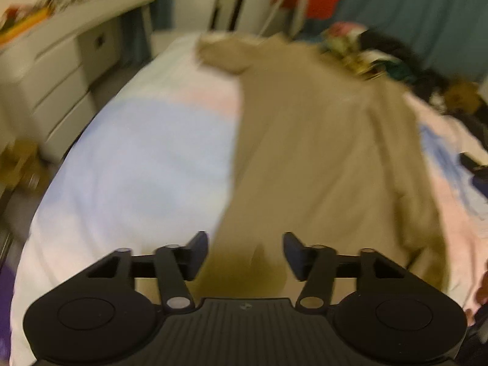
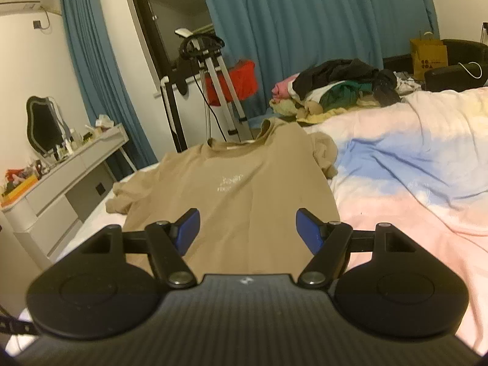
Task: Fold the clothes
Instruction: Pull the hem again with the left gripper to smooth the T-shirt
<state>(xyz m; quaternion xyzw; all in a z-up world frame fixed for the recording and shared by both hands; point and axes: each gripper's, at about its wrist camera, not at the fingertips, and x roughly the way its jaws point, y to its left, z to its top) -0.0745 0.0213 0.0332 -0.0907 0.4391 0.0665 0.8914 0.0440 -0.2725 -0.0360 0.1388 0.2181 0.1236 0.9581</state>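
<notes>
Dim, warm indoor light; left wrist view smeared with blur, right sharp, both fisheye-bent at the edges.

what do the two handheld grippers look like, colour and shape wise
Both match. The left gripper and right gripper each have a black ribbed body with a small pale mark at its centre, two round black housings at the sides, and black linkage arms joined by silvery pins. Each finger ends in a dark blue pad; these look darker in the blurred left view. No cables or sleeves show.

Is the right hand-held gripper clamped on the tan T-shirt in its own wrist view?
No: the right hand-held gripper has its jaws standing apart with nothing pinched, and the tan T-shirt lies flat on the bed beyond them.
</notes>
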